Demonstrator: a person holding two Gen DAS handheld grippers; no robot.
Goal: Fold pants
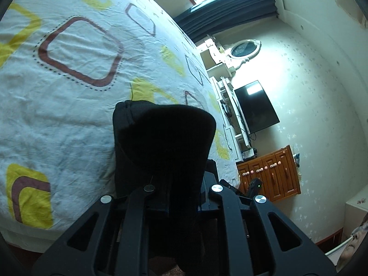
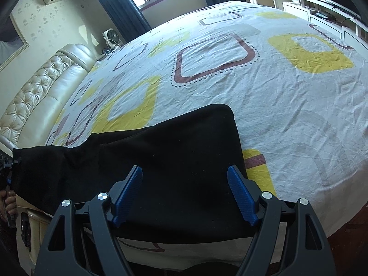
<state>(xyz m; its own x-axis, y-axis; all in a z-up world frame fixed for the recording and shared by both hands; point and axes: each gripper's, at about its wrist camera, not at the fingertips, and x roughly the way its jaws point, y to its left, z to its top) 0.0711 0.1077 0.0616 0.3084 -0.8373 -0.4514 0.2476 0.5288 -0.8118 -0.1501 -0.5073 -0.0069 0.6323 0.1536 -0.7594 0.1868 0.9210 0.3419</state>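
Black pants (image 2: pixel 165 158) lie along the near edge of a bed with a patterned sheet (image 2: pixel 276 87). My right gripper (image 2: pixel 185 181) is open, its blue fingertips (image 2: pixel 241 193) hovering just over the pants near their right end. In the left wrist view, my left gripper (image 1: pixel 181 179) is shut on a fold of the black pants (image 1: pixel 161 138), lifted off the sheet (image 1: pixel 69 115); the cloth hides the fingertips. The left gripper also shows at the far left of the right wrist view (image 2: pixel 9 179), at the pants' other end.
A padded cream headboard (image 2: pixel 39 89) stands at the bed's left. A fan (image 2: pixel 111 38) stands beyond it. In the left wrist view a wall TV (image 1: pixel 255 105), white shelves (image 1: pixel 230 105) and a wooden cabinet (image 1: pixel 271 174) stand past the bed's foot.
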